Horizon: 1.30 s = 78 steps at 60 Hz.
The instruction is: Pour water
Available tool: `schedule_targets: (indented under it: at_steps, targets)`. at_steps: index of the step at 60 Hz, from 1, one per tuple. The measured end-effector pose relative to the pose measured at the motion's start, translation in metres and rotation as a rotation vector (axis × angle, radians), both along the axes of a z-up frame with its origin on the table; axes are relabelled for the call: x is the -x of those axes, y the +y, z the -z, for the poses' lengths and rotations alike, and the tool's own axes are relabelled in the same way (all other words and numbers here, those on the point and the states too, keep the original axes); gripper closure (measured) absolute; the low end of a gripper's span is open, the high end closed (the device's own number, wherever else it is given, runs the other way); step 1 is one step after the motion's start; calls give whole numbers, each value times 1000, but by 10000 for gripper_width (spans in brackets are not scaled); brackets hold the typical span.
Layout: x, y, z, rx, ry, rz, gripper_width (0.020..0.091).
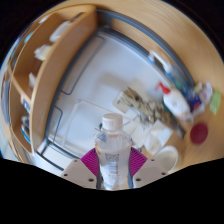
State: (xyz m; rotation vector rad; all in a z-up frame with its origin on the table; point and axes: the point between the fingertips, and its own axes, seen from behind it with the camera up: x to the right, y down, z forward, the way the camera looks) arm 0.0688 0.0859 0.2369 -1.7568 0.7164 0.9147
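Observation:
A clear plastic water bottle [112, 148] with a white cap stands upright between my fingers, held above the sink. My gripper [112, 165] is shut on the bottle, both magenta pads [90, 162] pressing its sides. Just to the right of the fingers, low down, sits a white cup [166, 156]. A second white cup or bowl [160, 135] stands on the counter beyond it.
A steel sink [90, 85] lies below and ahead. A wooden shelf unit [45, 70] with small items stands on the left. On the right counter are a spray bottle with a red top [175, 97], a green item [215, 100], a red round object [199, 132] and crumpled wrappers [135, 102].

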Motion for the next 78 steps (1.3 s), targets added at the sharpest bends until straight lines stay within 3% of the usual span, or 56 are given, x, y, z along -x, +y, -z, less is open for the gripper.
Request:
schedule_targets:
  at_steps: [13, 21, 36, 48, 60, 68, 78]
  targets:
    - [-95, -3, -21, -105, -780, 60, 723]
    - [-142, 0, 11, -47, -1016, 84, 705]
    - [-177, 12, 93, 11, -1040, 69, 686]
    - [-182, 12, 122, 8, -1009, 81, 662]
    - [-185, 14, 126, -48, -969, 122, 569]
    - [-189, 5, 148, 42, -999, 83, 384]
    - [-189, -22, 145, 85, -1002, 68, 356]
